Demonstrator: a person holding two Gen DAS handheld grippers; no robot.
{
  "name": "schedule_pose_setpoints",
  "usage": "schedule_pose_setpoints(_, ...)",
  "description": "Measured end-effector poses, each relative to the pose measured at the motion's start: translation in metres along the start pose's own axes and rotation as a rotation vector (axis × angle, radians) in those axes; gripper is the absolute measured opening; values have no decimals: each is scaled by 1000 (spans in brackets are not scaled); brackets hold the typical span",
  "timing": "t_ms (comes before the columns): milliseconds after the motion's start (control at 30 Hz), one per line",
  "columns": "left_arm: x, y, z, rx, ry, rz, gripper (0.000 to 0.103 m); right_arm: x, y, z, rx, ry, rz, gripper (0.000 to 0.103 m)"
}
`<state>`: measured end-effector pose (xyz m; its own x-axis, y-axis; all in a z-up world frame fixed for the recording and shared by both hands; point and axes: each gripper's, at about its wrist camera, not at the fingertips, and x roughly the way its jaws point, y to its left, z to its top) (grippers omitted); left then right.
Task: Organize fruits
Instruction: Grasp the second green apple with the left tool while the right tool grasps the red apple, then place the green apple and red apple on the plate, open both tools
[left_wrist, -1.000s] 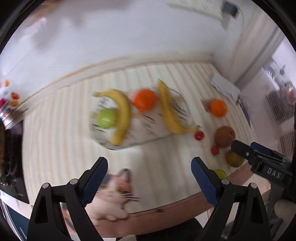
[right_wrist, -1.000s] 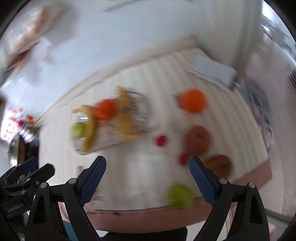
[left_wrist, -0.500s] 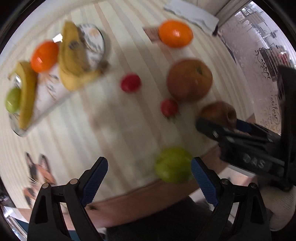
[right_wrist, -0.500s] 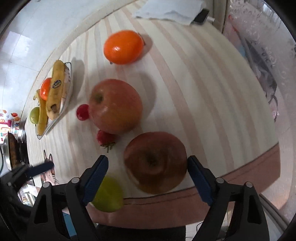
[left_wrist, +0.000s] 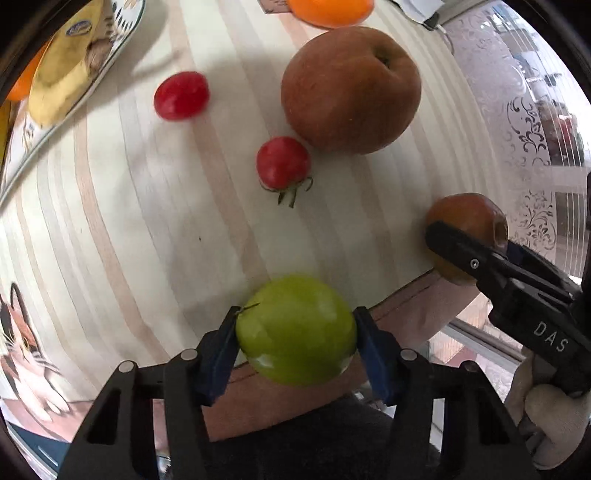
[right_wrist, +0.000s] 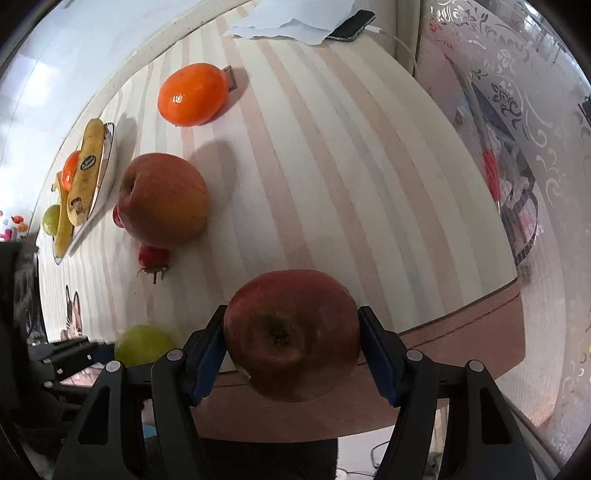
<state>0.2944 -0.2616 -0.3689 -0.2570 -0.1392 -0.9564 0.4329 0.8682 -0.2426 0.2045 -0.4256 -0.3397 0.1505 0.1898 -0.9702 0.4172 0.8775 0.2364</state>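
Left tool (left_wrist: 295, 332): clenched on the green fruit (left_wrist: 295, 330), pads on its left and right flanks, at the near edge of the counter (left_wrist: 147, 206).
Right tool (right_wrist: 291, 339): clenched on the red apple (right_wrist: 291, 332), also at the near edge, stem pit facing the camera.
Plate (right_wrist: 110, 158): far left, already carrying bananas (right_wrist: 86, 173), an orange piece and a green fruit.
Loose fruit: big apple (left_wrist: 351, 88), two small red tomatoes (left_wrist: 282, 162) (left_wrist: 181, 96) and an orange (right_wrist: 192, 94) lie on the counter between the tools and the plate.
Slip risk: both held fruits are round and smooth; a grip off the widest line could squeeze one out, and it would likely drop past the counter edge.
Crowding risk: the plate looks nearly full, so a fruit set on the bananas may roll off.
Path risk: carrying low toward the plate could knock the tomatoes, which would roll freely.
Tool clash: both tools sit near each other, and moving together they may collide.
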Motion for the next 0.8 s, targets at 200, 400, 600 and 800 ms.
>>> schedule_pose_setpoints(200,-15,30,-5,-32,-44,95,57,7,35,-2,-82,13,40,70)
schedule_pose_setpoints(400,-32,90,-11,-147,-62,147,57,22,91,-9,-198,34,74,70)
schedule_pose_setpoints(600,-41,113,-8,-220,-90,93,57,32,122,-13,-257,50,52,70)
schedule_pose_setpoints(800,-51,115,-7,-206,-122,100,57,33,130,-15,-264,55,29,70)
